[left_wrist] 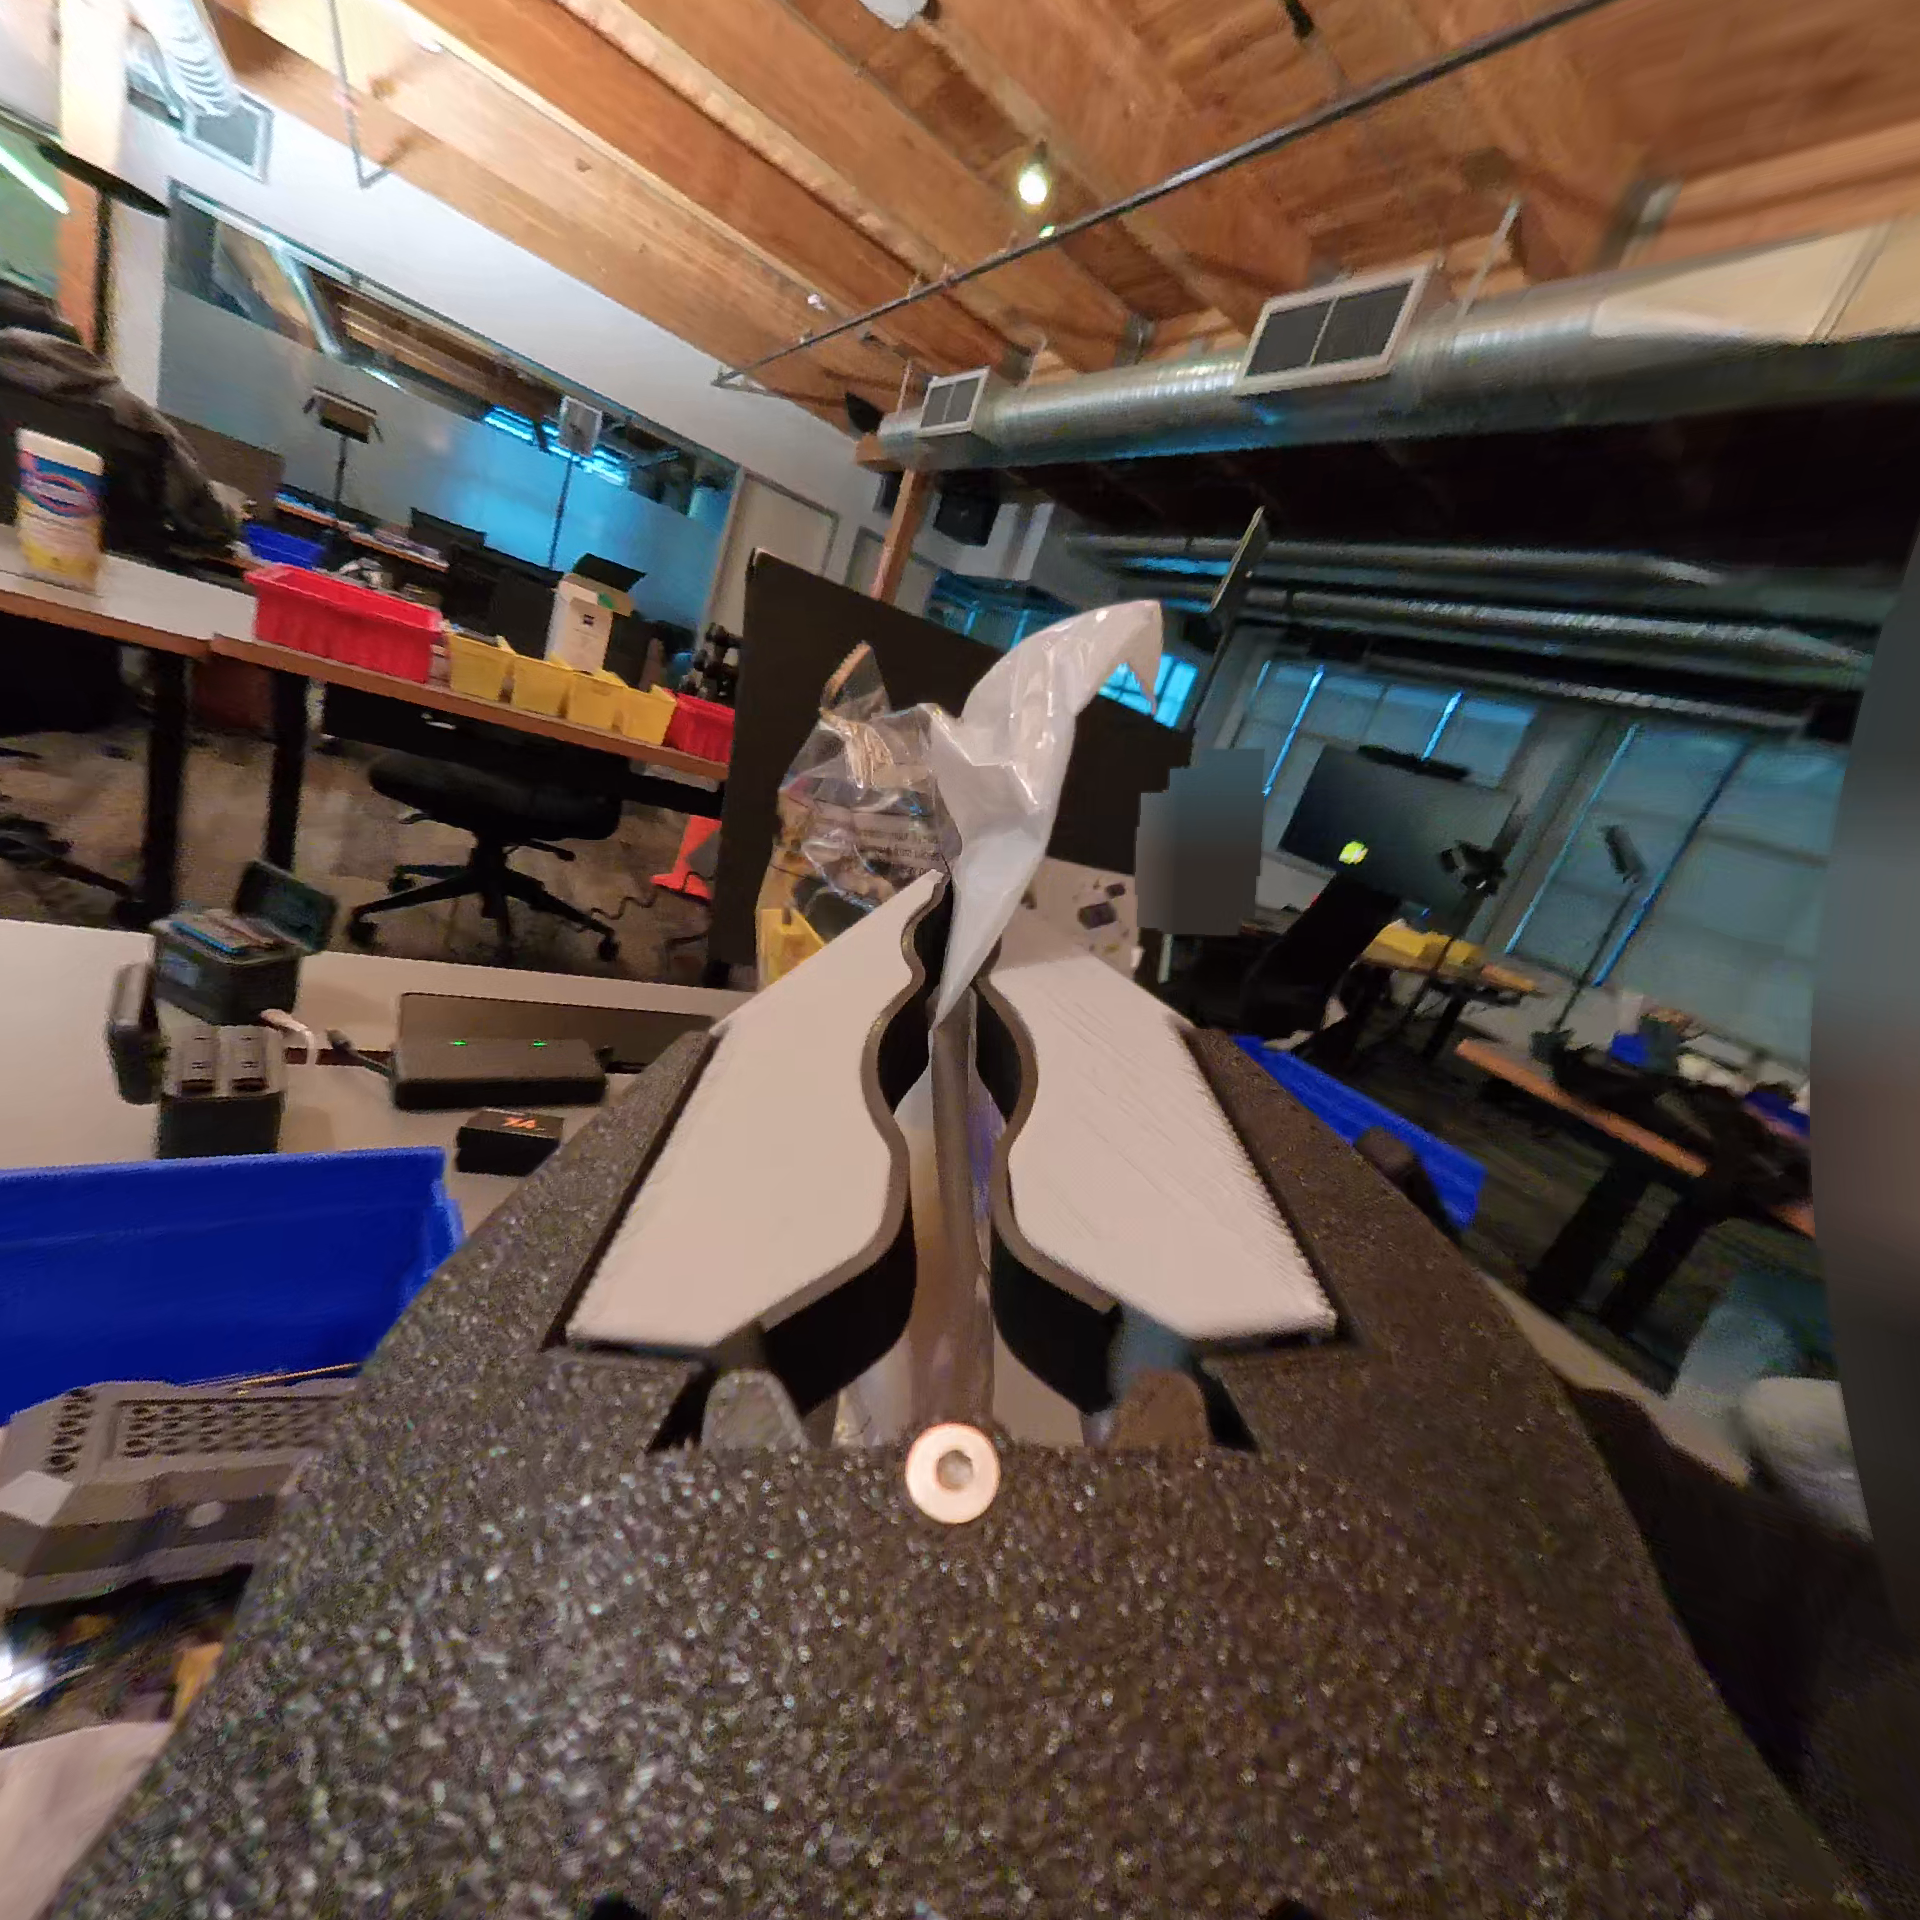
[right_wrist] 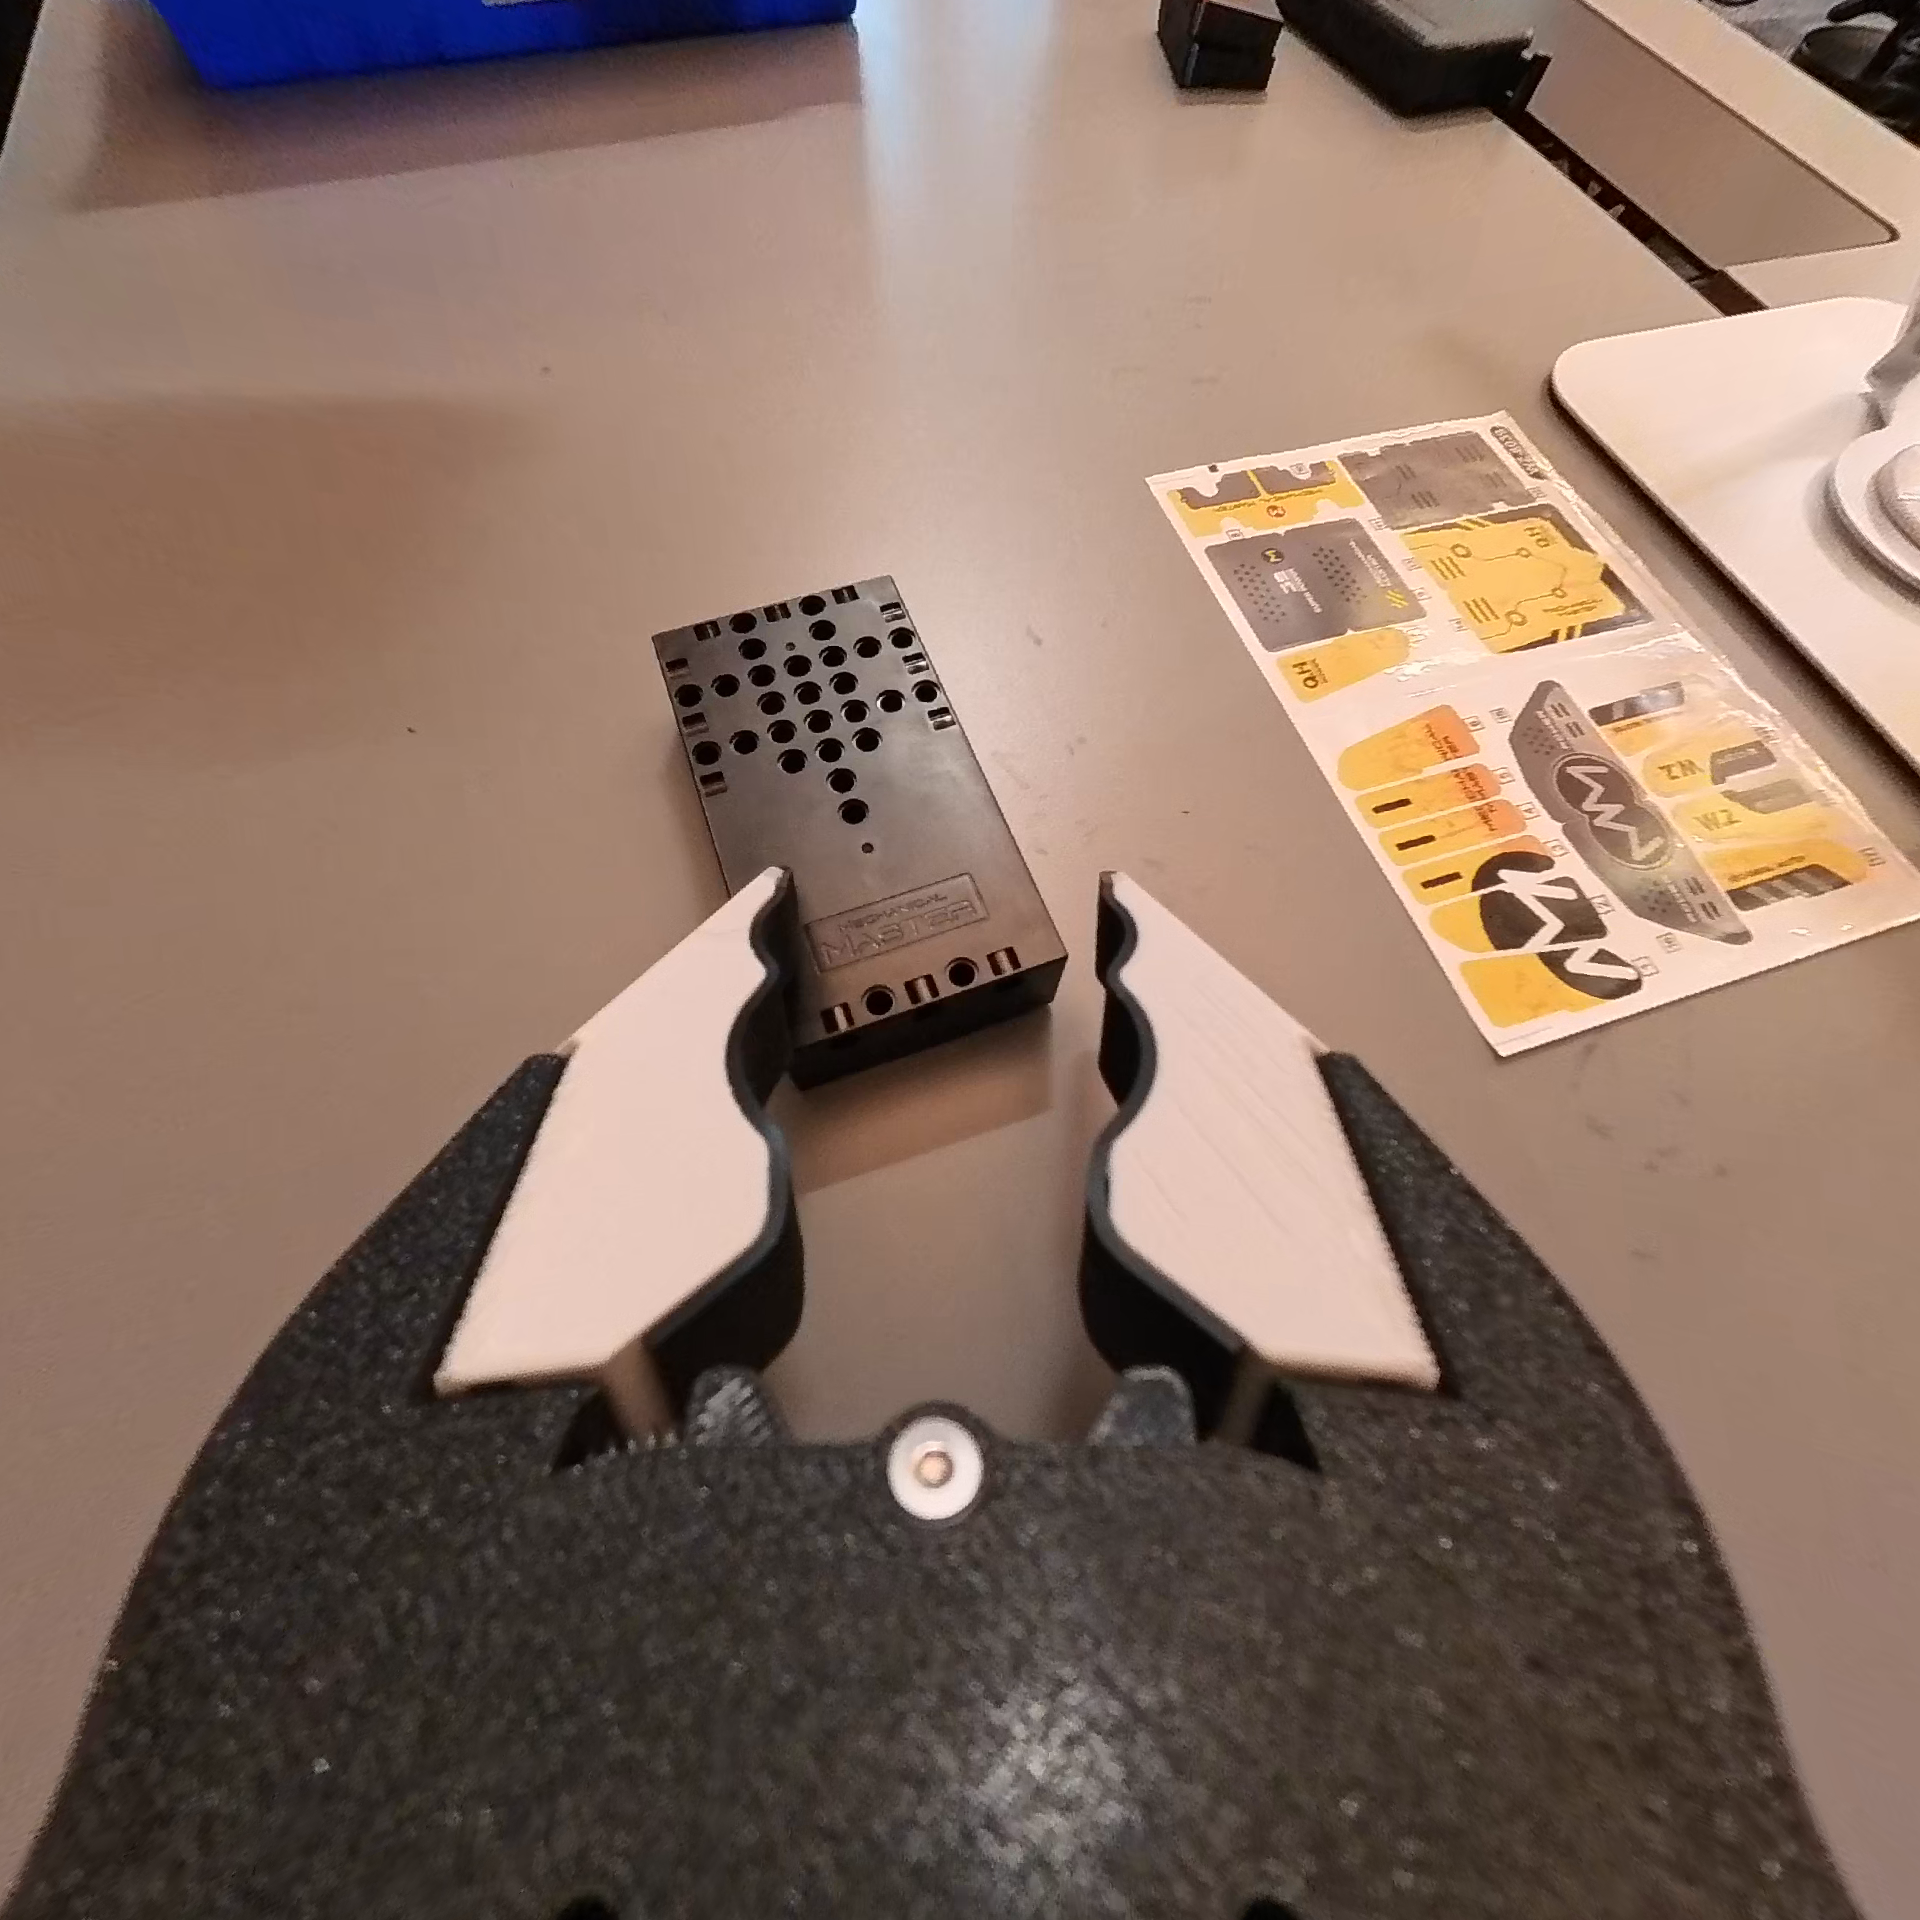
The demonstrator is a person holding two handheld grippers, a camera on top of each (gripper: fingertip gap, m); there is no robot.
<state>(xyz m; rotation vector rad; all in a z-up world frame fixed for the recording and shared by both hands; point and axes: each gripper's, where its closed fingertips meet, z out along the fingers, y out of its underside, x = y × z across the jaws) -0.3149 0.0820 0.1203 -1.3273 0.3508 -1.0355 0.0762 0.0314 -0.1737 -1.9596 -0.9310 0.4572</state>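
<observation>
Grey table [right_wrist: 520,436] under my right gripper [right_wrist: 940,914], jaws wide around a perforated black block [right_wrist: 852,790]; only the left view shows my left gripper [left_wrist: 961,935] pinching a crinkly plastic bag [left_wrist: 997,769].

Perforated block [right_wrist: 852,821] on table [right_wrist: 416,520]; sticker sheet [right_wrist: 1538,727] right of it; tray [right_wrist: 1704,436] beyond sheet.

Speckled black claw [right_wrist: 940,904], grey fingers [right_wrist: 623,1174]
</observation>
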